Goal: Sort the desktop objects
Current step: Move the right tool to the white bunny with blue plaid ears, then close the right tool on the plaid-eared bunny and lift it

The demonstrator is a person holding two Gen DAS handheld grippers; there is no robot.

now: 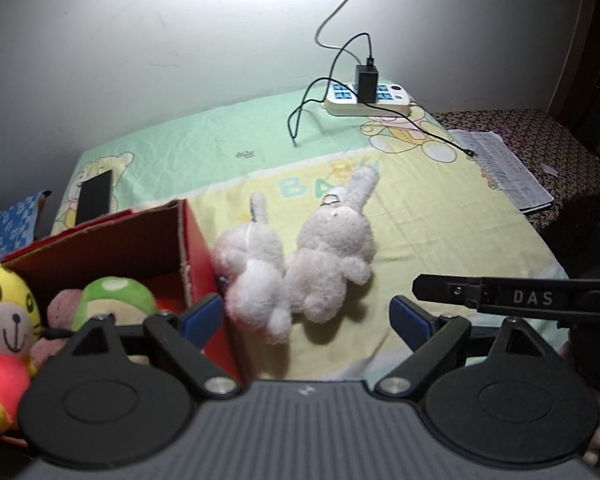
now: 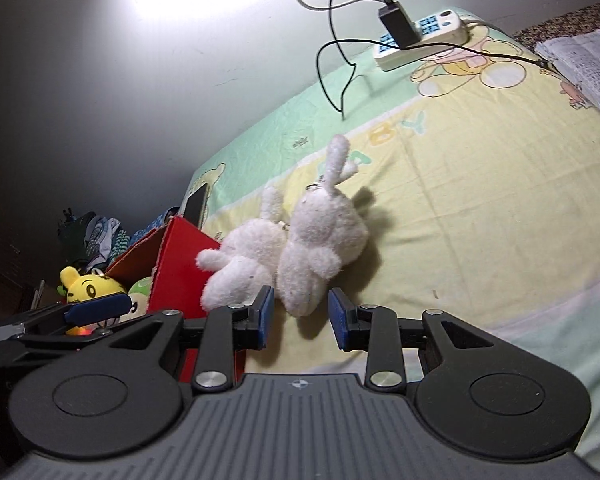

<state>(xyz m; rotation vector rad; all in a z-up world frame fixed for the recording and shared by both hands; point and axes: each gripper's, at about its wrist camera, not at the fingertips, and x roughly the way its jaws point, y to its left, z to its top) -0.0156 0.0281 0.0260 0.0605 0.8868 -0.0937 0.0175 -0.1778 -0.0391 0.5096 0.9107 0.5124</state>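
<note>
Two white plush rabbits lie side by side on a worktop covered with a pale green and yellow cartoon-printed cloth (image 1: pixel 440 216). The left rabbit (image 1: pixel 256 276) lies just beside the outer wall of a red cardboard box (image 1: pixel 198 248); the right rabbit (image 1: pixel 332 256) touches it along the flank, its long ears pointing toward the far edge of the cloth. Each has a small metal ring near the head.

The box stands open at the left. Inside it are a yellow tiger doll in a pink shirt (image 1: pixel 4 320), a green-capped plush (image 1: pixel 114 300) and a pinkish plush (image 1: pixel 62 308) pressed between them.

The left tool (image 1: pixel 306 320) hangs above the near ends of the rabbits with its blue pads spread wide; nothing is gripped, and the left pad is over the box's edge. The right tool (image 2: pixel 300 316) has its pads set much narrower, on either side of a foot of the right rabbit (image 2: pixel 320 252), but a gap shows on both sides, so it grips nothing. Part of the right tool's finger, marked DAS, shows at the right of the left wrist view.

At the far edge a white power strip (image 1: pixel 368 100) carries a black charger (image 1: pixel 366 82) with a black cable (image 1: pixel 300 116) looping over the cloth. A dark phone (image 1: pixel 94 196) lies at the left far corner, and printed papers (image 1: pixel 504 168) rest on a patterned surface to the right.
</note>
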